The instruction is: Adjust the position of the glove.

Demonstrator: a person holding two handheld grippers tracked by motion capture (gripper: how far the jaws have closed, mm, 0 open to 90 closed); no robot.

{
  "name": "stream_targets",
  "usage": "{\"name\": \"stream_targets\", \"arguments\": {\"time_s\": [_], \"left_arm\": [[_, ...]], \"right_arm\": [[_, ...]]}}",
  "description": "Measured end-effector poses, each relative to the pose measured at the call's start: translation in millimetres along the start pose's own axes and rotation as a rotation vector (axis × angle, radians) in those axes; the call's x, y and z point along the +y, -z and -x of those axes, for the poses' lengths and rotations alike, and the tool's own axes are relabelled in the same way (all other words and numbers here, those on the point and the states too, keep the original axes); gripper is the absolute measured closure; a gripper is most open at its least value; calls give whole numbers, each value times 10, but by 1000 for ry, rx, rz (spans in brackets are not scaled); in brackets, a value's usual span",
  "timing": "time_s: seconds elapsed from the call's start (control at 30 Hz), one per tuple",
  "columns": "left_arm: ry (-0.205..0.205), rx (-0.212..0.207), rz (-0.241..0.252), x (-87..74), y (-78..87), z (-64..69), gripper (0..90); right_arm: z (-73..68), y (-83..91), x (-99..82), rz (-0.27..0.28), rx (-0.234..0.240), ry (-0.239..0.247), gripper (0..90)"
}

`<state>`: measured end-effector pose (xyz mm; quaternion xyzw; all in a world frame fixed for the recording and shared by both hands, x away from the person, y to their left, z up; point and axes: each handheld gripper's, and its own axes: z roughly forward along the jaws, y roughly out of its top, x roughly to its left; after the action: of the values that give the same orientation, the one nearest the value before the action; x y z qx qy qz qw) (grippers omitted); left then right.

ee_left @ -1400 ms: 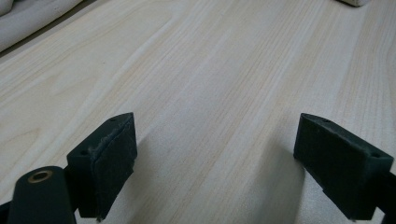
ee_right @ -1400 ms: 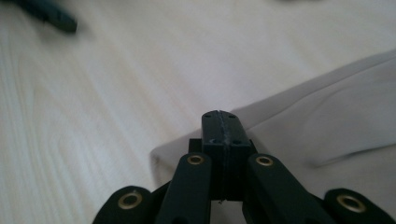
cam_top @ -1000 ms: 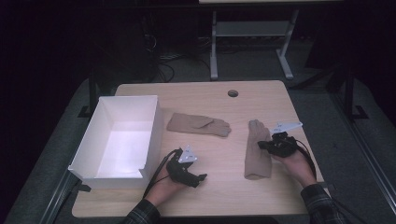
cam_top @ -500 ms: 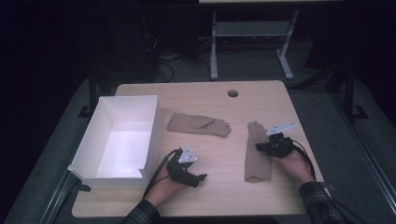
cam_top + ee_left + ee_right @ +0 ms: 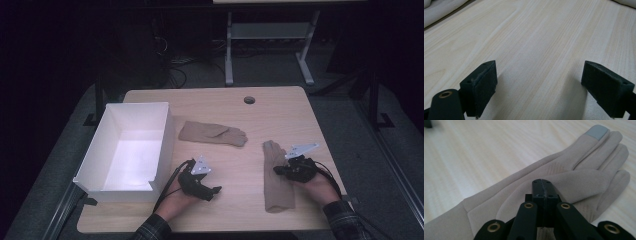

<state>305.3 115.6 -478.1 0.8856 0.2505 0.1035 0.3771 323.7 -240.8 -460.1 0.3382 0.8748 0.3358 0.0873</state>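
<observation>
Two beige gloves lie flat on the wooden table (image 5: 240, 165). One glove (image 5: 212, 133) is at the middle; the other glove (image 5: 277, 192) lies lengthwise at the right. My right gripper (image 5: 277, 171) is over that right glove, jaws shut together. In the right gripper view its tips (image 5: 542, 186) sit on the thumb area of the glove (image 5: 579, 170), which has a grey fingertip patch (image 5: 596, 131); whether any fabric is pinched I cannot tell. My left gripper (image 5: 212, 191) rests low near the front, open over bare wood (image 5: 536, 87).
A white open box (image 5: 165, 130) stands at the table's left, close beside the left hand. A round cable hole (image 5: 249, 100) is near the far edge. Pale cloth (image 5: 439, 10) shows at a corner of the left gripper view. Dark floor and desk legs lie beyond.
My right gripper has slid a little toward the near edge along the right glove, still shut. The left gripper has kept still.
</observation>
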Motion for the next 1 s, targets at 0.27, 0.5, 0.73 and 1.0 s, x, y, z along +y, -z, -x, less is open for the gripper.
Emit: {"name": "stream_targets", "arguments": {"time_s": [0.27,0.5,0.73,1.0], "left_arm": [[1,1,0,-1,1,2,125],[-4,5,0,0,3,2,125],[2,2,0,-2,2,4,124],[-8,2,1,1,0,-3,125]], "right_arm": [[-64,93,-36,23,0,-12,787],[88,282,-154,97,-108,-103,524],[404,276,-271,125,-202,-197,327],[656,206,-347,129,-288,-270,193]]}}
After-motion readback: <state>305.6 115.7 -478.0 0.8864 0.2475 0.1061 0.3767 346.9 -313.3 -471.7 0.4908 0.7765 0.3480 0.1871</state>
